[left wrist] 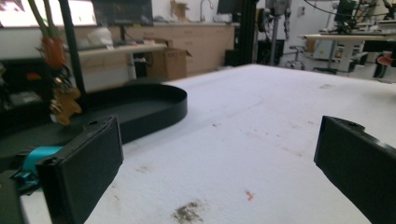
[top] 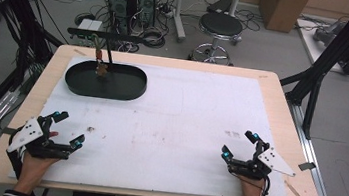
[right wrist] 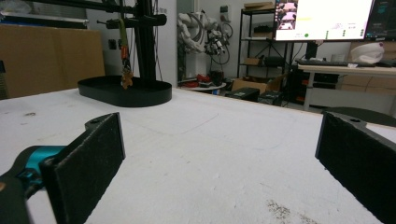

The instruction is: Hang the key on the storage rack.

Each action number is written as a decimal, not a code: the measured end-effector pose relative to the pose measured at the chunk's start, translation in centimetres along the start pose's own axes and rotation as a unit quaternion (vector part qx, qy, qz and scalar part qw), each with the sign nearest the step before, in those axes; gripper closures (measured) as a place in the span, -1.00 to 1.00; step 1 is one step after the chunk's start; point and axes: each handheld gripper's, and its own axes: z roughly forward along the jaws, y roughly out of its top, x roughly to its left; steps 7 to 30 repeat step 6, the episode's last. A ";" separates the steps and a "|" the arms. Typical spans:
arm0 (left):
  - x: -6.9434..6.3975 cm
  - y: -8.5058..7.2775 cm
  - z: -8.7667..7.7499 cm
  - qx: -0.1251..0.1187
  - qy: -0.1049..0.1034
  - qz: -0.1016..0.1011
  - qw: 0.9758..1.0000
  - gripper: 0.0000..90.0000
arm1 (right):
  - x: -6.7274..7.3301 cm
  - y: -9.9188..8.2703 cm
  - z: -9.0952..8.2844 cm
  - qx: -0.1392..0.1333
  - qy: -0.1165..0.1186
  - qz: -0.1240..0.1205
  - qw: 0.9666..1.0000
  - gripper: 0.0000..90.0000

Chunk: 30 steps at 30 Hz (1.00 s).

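Both grippers are just parked on the near edge of the table, nothing in either one. The left gripper (top: 65,127) sits at the near left corner with its jaws spread wide apart – in the left gripper view there's bare white mat between the two black pads and a dark smudge (left wrist: 189,212) plus a tiny red fleck (left wrist: 249,194) on the surface just ahead. The right gripper (top: 238,144) is at the near right, jaws equally wide open, and its own view again has plain mat between the pads, with a faint grey mark (right wrist: 280,211) near the bottom.

Both rest on the white mat (top: 184,124) that covers most of the wooden table (top: 283,99).

Further out, at the far left of the mat, there's a black oval tray (top: 128,86) with a low wall. A black stand (top: 109,52) rises out of it with a crossbar on top, and hanging off that bar on a strap is a small keyring thing – a brown gingerbread-man charm (left wrist: 65,106) with an orange piece above it. The charm dangles over the tray, well apart from both grippers. Can't tell whether it touches the tray floor.

Beyond the table: a black stool (top: 220,28) and two PC towers (top: 133,0) on the floor.
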 end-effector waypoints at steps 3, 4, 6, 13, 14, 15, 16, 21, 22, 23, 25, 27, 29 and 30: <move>0.2 -0.1 -0.2 -0.010 0.004 -0.011 1.000 -0.96 | 0.1 0.0 0.1 0.003 0.001 -0.005 1.000 -0.99; 0.2 -0.1 -0.2 -0.010 0.004 -0.011 1.000 -0.96 | 0.1 0.0 0.1 0.003 0.001 -0.006 1.000 -0.99; 0.1 -0.1 -0.2 -0.009 0.005 -0.009 1.000 -0.96 | 0.2 0.0 0.1 0.003 0.001 -0.007 1.000 -0.99; 0.1 -0.1 -0.2 -0.009 0.005 -0.009 1.000 -0.96 | 0.2 0.0 0.1 0.003 0.001 -0.007 1.000 -0.99; 0.1 -0.1 -0.2 -0.009 0.005 -0.009 1.000 -0.96 | 0.2 0.0 0.1 0.003 0.001 -0.007 1.000 -0.99; 0.1 -0.1 -0.2 -0.009 0.005 -0.009 1.000 -0.96 | 0.2 0.0 0.1 0.003 0.001 -0.007 1.000 -0.99; 0.1 -0.1 -0.2 -0.009 0.005 -0.009 1.000 -0.96 | 0.2 0.0 0.1 0.003 0.001 -0.007 1.000 -0.99; 0.1 -0.1 -0.2 -0.009 0.005 -0.009 1.000 -0.96 | 0.2 0.0 0.1 0.003 0.001 -0.007 1.000 -0.99; 0.1 -0.1 -0.2 -0.009 0.005 -0.009 1.000 -0.96 | 0.2 0.0 0.1 0.003 0.001 -0.007 1.000 -0.99; 0.1 -0.1 -0.2 -0.009 0.005 -0.009 1.000 -0.96 | 0.2 0.0 0.1 0.003 0.001 -0.007 1.000 -0.99; 0.1 -0.1 -0.2 -0.009 0.005 -0.009 1.000 -0.96 | 0.2 0.0 0.1 0.003 0.001 -0.007 1.000 -0.99; 0.1 -0.1 -0.2 -0.009 0.005 -0.009 1.000 -0.96 | 0.2 0.0 0.1 0.003 0.001 -0.007 1.000 -0.99; 0.1 -0.1 -0.2 -0.009 0.005 -0.009 1.000 -0.96 | 0.2 0.0 0.1 0.003 0.001 -0.007 1.000 -0.99; 0.1 -0.1 -0.2 -0.009 0.005 -0.009 1.000 -0.96 | 0.2 0.0 0.1 0.003 0.001 -0.007 1.000 -0.99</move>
